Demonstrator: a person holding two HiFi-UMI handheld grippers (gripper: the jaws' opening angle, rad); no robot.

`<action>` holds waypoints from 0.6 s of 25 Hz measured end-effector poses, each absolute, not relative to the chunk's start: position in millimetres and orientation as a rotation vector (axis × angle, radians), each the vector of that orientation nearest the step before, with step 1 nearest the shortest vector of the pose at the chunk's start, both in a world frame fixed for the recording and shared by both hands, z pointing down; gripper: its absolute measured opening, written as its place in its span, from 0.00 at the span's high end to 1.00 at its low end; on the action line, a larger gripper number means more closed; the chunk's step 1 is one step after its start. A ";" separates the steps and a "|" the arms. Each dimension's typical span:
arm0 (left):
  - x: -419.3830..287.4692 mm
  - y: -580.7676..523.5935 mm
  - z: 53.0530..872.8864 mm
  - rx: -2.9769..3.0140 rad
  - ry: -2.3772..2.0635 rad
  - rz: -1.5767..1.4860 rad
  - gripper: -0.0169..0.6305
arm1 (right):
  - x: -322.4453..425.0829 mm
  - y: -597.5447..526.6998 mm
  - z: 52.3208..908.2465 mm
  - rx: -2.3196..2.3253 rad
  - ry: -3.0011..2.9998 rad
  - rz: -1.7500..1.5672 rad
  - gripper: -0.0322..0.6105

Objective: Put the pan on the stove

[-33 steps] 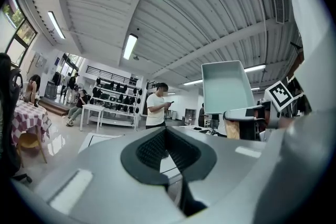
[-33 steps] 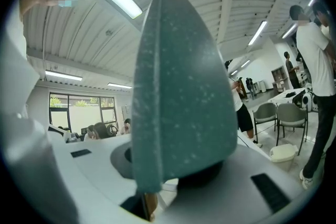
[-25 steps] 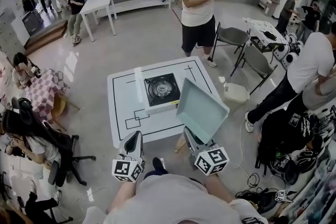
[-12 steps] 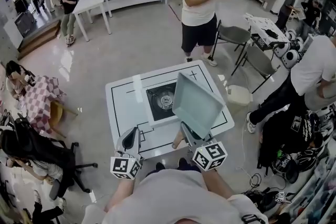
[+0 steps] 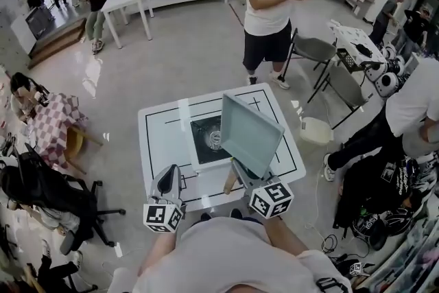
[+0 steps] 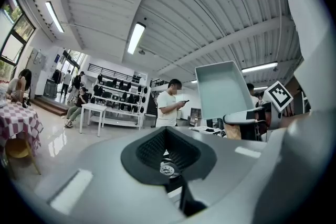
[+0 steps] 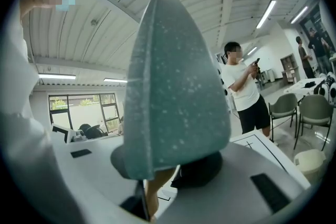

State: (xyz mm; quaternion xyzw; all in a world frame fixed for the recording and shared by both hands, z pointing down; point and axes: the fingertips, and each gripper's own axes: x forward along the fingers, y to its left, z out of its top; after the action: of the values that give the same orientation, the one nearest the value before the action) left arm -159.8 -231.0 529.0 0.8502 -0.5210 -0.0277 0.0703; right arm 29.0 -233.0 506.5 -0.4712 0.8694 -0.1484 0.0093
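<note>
A square grey-green pan (image 5: 250,135) with a wooden handle (image 5: 231,182) hangs tilted above the right half of the black stove (image 5: 207,137), which sits on the white table (image 5: 161,141). My right gripper (image 5: 240,175) is shut on the handle at the table's front edge. In the right gripper view the pan (image 7: 173,92) rears up just ahead of the jaws, with the handle (image 7: 156,186) between them. My left gripper (image 5: 169,180) hovers over the table's front left, jaws together and empty. The left gripper view shows the pan (image 6: 223,89) raised at the right.
A person in a white T-shirt (image 5: 274,3) stands just beyond the table. Folding chairs (image 5: 312,51) and a pale stool (image 5: 315,128) stand to the right, with more people (image 5: 411,99) there. An office chair (image 5: 41,189) stands on the left.
The right gripper has carried the pan leftward from beside the stove to over its right part. The left gripper has stayed near the table's front edge.
</note>
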 end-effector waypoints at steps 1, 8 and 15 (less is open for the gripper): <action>-157.7 -233.4 530.5 2.548 -1.572 -0.085 0.96 | 29.6 -237.3 510.3 -1.454 2.727 -0.493 0.77; -154.2 -243.9 543.6 2.479 -1.592 -0.065 0.96 | 22.8 -271.0 555.3 -1.284 2.804 -0.860 0.77; -158.3 -250.9 555.3 2.403 -1.624 -0.040 0.96 | 7.7 -295.6 614.2 -0.967 2.767 -1.299 0.77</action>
State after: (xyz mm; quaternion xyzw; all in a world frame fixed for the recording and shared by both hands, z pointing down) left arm -158.3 -250.9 555.3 0.8224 -0.5559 -0.0137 0.1200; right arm 7.7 -295.6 614.2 -0.3013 0.8626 -0.4051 -0.0321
